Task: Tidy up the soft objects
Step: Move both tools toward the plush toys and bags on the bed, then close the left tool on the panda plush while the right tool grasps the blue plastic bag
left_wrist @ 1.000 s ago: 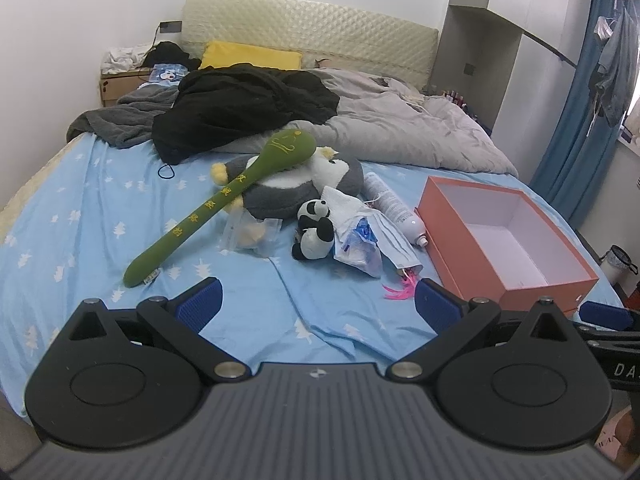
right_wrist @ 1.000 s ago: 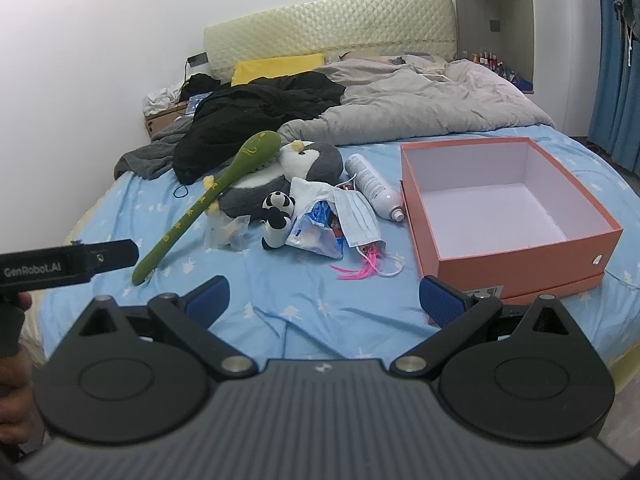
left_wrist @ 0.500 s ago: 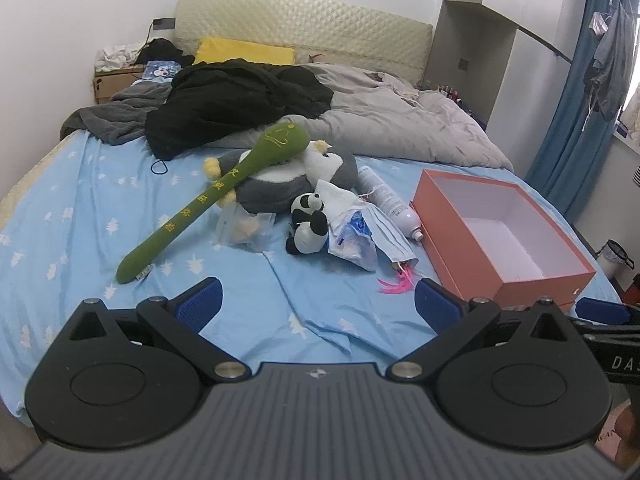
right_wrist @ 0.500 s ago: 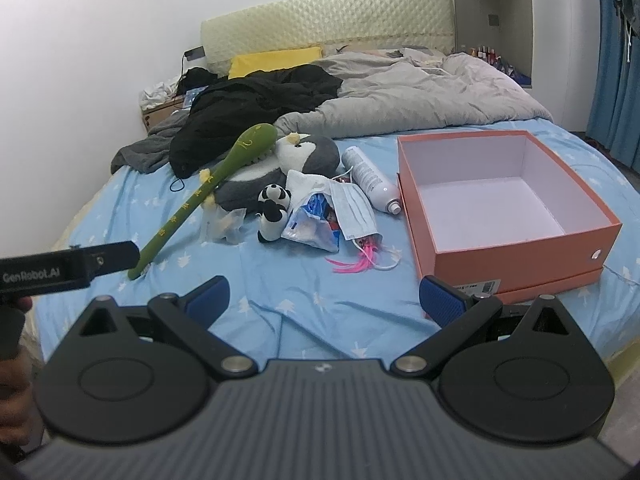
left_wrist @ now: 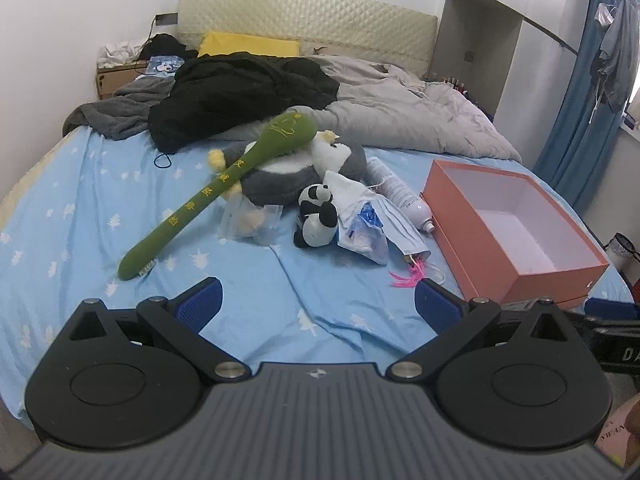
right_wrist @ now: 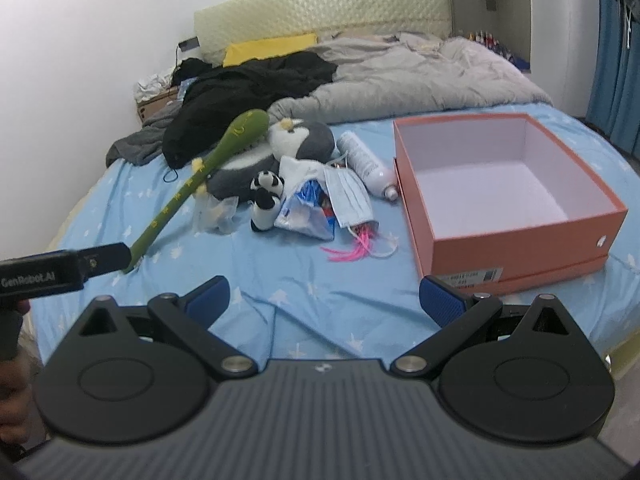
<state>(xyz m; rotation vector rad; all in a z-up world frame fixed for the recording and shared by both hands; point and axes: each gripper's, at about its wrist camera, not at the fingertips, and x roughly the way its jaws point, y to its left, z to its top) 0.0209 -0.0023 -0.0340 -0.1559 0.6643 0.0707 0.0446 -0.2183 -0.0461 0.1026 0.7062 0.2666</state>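
Observation:
A long green plush stick (left_wrist: 216, 192) (right_wrist: 200, 176) leans on a grey-and-white penguin plush (left_wrist: 296, 172) (right_wrist: 296, 144) on the blue bedsheet. A small panda plush (left_wrist: 316, 216) (right_wrist: 266, 200) lies beside a pile of plastic bags and a face mask (left_wrist: 372, 224) (right_wrist: 344, 196). An empty orange box (left_wrist: 516, 232) (right_wrist: 504, 196) stands open to the right. My left gripper (left_wrist: 320, 306) and right gripper (right_wrist: 328, 300) are both open and empty, held above the near edge of the bed.
A white spray bottle (left_wrist: 400, 196) lies between the pile and the box. A clear bag (left_wrist: 248, 220) and pink feathers (right_wrist: 352, 248) lie on the sheet. Black clothes (left_wrist: 240, 92) and a grey duvet (left_wrist: 400, 120) cover the far half of the bed.
Both grippers have drifted slightly over the near edge of the bed; the views shifted a little. Both stay open and nothing on the bed has moved.

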